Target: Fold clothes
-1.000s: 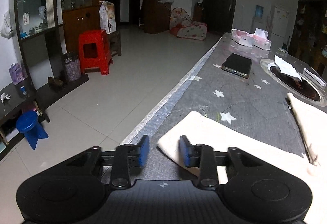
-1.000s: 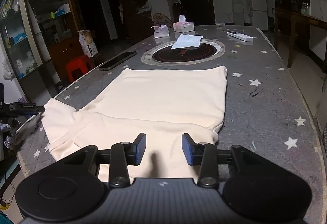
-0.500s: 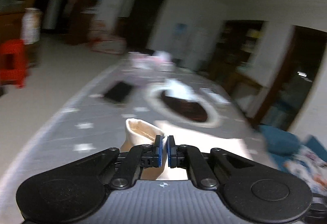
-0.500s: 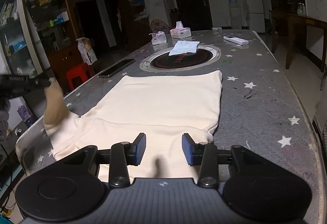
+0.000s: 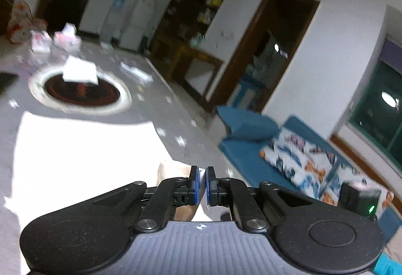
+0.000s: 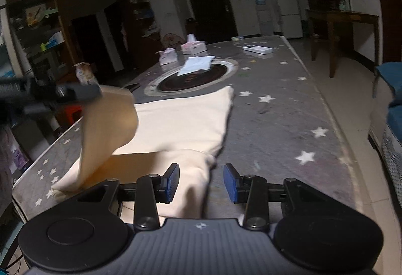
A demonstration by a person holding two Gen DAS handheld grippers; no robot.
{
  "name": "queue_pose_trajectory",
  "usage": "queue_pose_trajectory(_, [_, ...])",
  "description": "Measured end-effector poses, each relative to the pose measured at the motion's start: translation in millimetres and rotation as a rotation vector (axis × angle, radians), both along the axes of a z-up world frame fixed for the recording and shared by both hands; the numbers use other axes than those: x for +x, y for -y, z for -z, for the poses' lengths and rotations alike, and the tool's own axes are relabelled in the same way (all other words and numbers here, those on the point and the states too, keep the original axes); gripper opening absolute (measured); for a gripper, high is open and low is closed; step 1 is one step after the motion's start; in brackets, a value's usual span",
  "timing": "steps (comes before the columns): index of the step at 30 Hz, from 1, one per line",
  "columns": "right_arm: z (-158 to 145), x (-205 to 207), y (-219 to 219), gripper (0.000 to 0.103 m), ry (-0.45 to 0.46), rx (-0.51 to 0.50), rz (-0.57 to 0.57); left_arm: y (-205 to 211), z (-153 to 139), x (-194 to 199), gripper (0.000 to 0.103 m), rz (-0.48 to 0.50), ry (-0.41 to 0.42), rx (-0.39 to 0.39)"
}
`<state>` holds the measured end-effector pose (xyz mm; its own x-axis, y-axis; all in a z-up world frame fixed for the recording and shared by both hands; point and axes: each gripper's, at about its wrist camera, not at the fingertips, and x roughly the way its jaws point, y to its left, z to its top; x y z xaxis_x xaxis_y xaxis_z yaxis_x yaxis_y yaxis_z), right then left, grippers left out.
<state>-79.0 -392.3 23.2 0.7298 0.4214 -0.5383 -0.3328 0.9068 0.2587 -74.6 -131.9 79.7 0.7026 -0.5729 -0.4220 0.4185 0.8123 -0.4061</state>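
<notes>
Tissue boxes (image 6: 193, 46), remote (image 6: 257, 49), blue sofa (image 5: 289, 157).

Object count on the table.
One cream garment (image 6: 181, 121), two tissue boxes (image 6: 193, 46), two grippers (image 6: 201, 183), one remote (image 6: 257, 49), one paper sheet (image 6: 197, 64).

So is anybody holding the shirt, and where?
The left gripper is shut on the cream cotton shirt's sleeve end, lifting it. The right gripper is open, holding nothing.
</notes>
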Motion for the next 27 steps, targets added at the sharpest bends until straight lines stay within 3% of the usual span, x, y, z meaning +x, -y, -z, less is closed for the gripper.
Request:
queue_pose_trajectory(4, [1, 1, 6, 0.039, -0.005, -0.001, 0.021, 20, 20, 1, 0.018, 0.068, -0.048, 0.037])
queue_pose_trajectory(6, [1, 1, 7, 0.039, -0.003, -0.001, 0.020, 29, 30, 1, 0.019, 0.101, -0.071, 0.056])
queue_pose_trajectory(13, [-4, 3, -9, 0.039, 0.005, 0.006, -0.042, -22, 36, -23, 0.020, 0.010, -0.067, 0.132])
queue_pose_trajectory(21, [-4, 15, -43, 0.038, 0.008, -0.004, -0.134, -91, 59, -20, 0.020, -0.199, -0.154, 0.174])
queue_pose_trajectory(27, [-5, 21, -61, 0.038, 0.013, -0.023, -0.177, -107, 54, -20, 0.020, -0.227, -0.148, 0.153])
